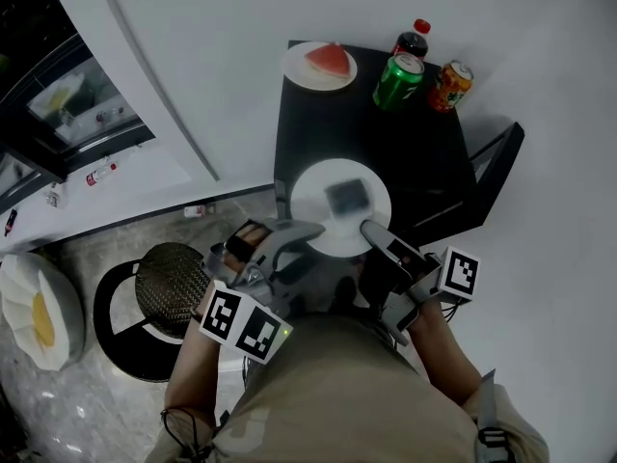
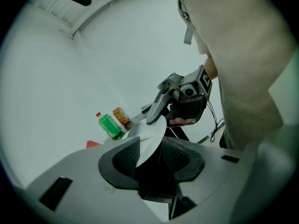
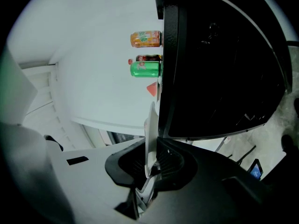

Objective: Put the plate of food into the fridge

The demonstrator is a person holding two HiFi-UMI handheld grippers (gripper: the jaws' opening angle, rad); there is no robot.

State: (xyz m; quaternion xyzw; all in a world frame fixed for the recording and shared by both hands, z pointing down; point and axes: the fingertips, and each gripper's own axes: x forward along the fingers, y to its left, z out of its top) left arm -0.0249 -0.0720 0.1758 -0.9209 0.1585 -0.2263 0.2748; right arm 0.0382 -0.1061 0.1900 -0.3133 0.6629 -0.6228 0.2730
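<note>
The plate [image 1: 310, 193] I am meant to move sits dead centre of the head view, over the near edge of the black bench [image 1: 424, 162]; I cannot tell whether it rests on the top or hangs just above it. It holds one dark, squarish piece of food [image 1: 345, 197], too blurred for me to name. My left hand-held gripper [image 1: 310, 231] meets the plate's rim at 7 o'clock. In its own view the rim lies between the jaws and leans on one pad with a dark gap to the other, so the jaws stand apart and do not clamp it. My right hand-held gripper [image 1: 372, 231] comes in at 5 o'clock, and in its view the rim runs edge-on between the pads with both closed tight on it. At the far side of the bench, at 12 o'clock, a second white plate [image 1: 294, 73] carries a red watermelon slice [image 1: 328, 59]. Beside it, toward 1 o'clock, a green can [image 1: 398, 80], a dark bottle with a red cap [image 1: 413, 39] and an orange can [image 1: 449, 86] stand close together. On the floor at 8 o'clock is a black stool [image 1: 169, 283] with a mesh seat. Farther out that way lies a white, wavy-edged thing [image 1: 19, 287] with a yellow patch in it.
</note>
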